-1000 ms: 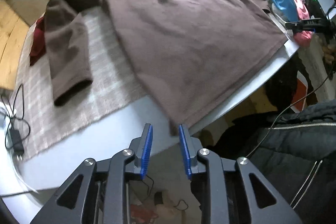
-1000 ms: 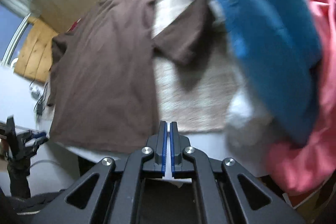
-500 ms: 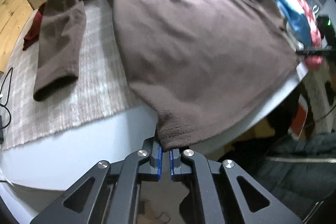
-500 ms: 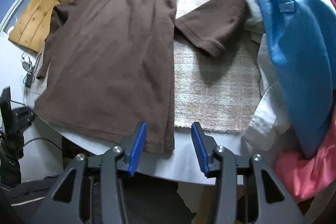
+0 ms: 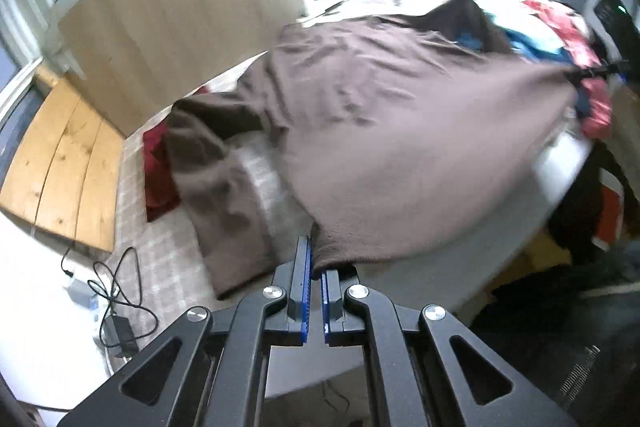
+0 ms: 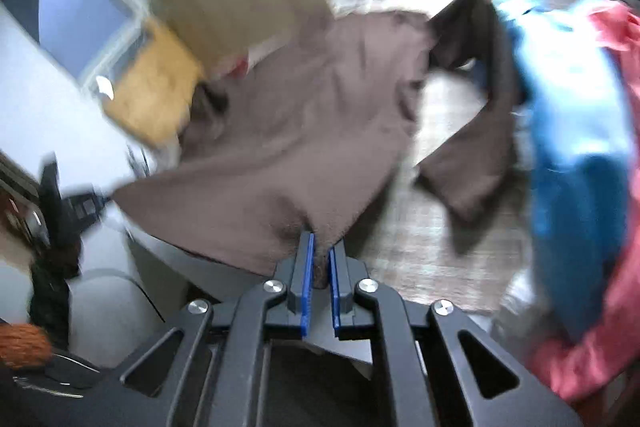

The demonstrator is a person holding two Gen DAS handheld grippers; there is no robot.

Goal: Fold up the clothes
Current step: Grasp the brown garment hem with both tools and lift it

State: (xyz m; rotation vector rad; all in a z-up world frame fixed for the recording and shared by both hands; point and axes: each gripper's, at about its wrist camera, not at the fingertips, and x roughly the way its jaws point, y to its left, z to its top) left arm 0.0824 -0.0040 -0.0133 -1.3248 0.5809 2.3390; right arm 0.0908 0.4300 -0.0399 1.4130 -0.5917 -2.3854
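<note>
No container is showing in either view. The brown sweater (image 5: 400,131) is lying across the checked cloth (image 5: 160,251), its near hem lifting off it. Motion blur is smearing the right wrist view, and the blue garment (image 6: 576,163) beside the sweater is hard to read. The left gripper (image 5: 315,267) is clamping one hem corner; the right gripper (image 6: 320,259), jaws just closed, is pinching the other.

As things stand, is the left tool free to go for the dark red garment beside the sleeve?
Probably not: the left tool is shut on the brown sweater's hem, and the dark red garment lies partly under its sleeve.
</note>
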